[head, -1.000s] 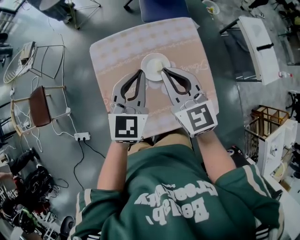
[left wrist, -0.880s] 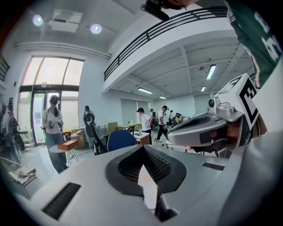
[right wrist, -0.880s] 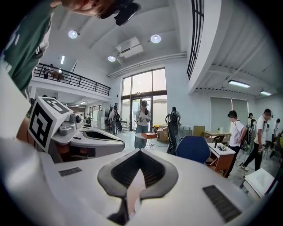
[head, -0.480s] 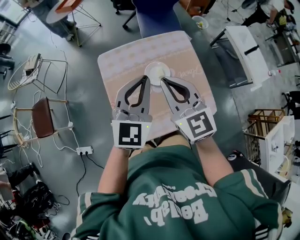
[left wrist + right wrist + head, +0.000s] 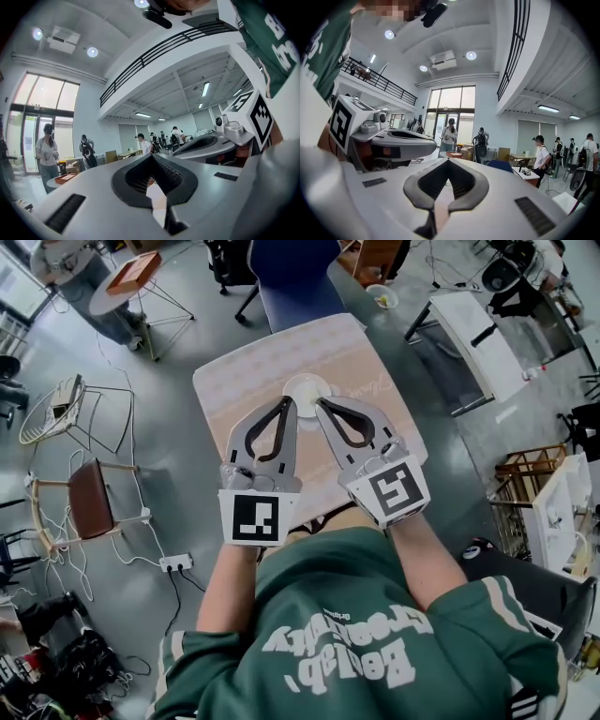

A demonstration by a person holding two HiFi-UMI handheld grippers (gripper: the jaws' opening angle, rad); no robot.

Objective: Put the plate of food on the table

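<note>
— Plate down yet?
— I'd say so. It sits on the table just beyond my tips, touching neither as far as I can see. A second ago it lay right between them. Since then I've drawn both tools back a little and closer together.
— Holding anything?
— No. My left gripper has its jaws pressed together on nothing, and my right gripper is the same.
— So?
— I judge the placing done, and only pulling clear is left. The food is too small for me to make out.
</note>
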